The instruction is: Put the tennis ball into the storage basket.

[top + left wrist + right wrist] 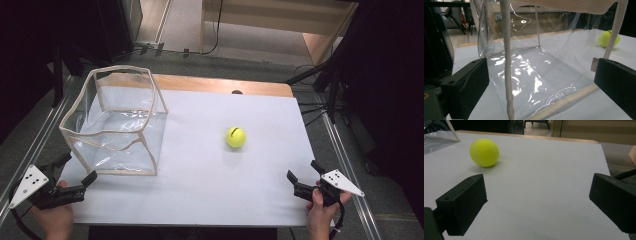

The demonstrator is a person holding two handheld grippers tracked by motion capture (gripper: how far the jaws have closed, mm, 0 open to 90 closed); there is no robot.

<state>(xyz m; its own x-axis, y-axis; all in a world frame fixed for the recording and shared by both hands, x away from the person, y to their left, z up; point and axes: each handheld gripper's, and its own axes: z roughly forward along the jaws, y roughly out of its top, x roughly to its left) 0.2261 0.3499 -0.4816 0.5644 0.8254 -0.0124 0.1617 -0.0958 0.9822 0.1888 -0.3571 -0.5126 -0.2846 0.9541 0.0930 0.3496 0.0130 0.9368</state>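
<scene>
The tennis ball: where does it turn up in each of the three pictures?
High view: tennis ball right of centre on the white table.
Left gripper view: upper right, partly behind the bag's trim.
Right gripper view: upper left.
Shared landmark: the clear plastic bag.

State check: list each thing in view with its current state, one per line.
Clear bag: upright on the sheet, top open, empty, nothing gripping it.
Tennis ball: resting on the sheet, apart from the bag, untouched.
Left gripper: open, holding nothing, jaws either side of the bag's near corner edge.
Right gripper: open, holding nothing, pointed toward the ball.
White sheet: lying flat on the table.
</scene>
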